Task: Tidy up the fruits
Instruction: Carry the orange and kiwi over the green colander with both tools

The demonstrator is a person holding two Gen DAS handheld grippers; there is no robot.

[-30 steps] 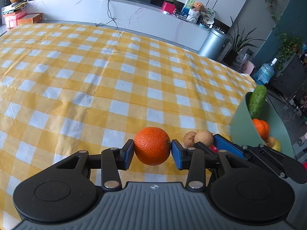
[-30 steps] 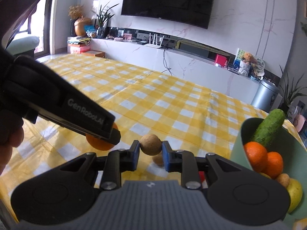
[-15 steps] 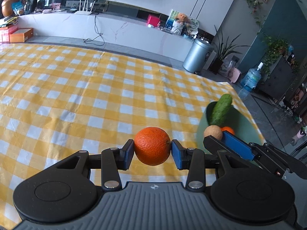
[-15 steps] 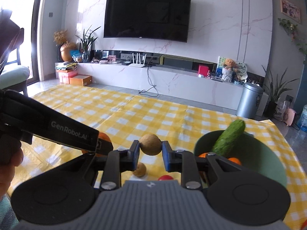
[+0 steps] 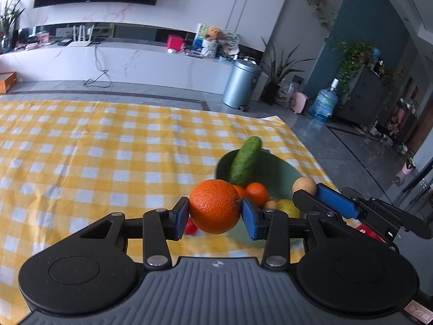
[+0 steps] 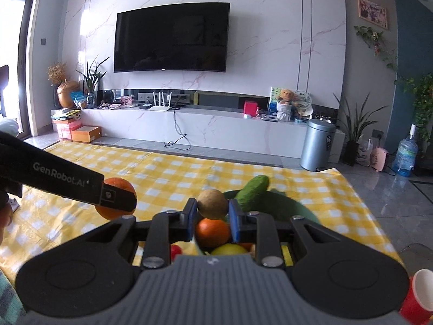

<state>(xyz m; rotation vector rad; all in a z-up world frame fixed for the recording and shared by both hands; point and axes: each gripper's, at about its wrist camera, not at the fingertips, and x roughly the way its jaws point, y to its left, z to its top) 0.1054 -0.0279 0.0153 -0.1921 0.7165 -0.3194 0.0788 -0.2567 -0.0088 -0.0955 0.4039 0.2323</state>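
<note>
The bowl (image 5: 281, 168) stands on the checked cloth (image 5: 108, 157) near its right edge; a cucumber (image 5: 245, 161) leans in the bowl against its far rim; the trash can (image 5: 242, 84) stands behind the cloth on the floor.

Home living room: wall television (image 6: 171, 37), houseplants (image 6: 356, 120).

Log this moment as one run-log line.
left hand-held gripper: shut on orange | right hand-held gripper: shut on small brown fruit | green bowl: cucumber inside
</note>
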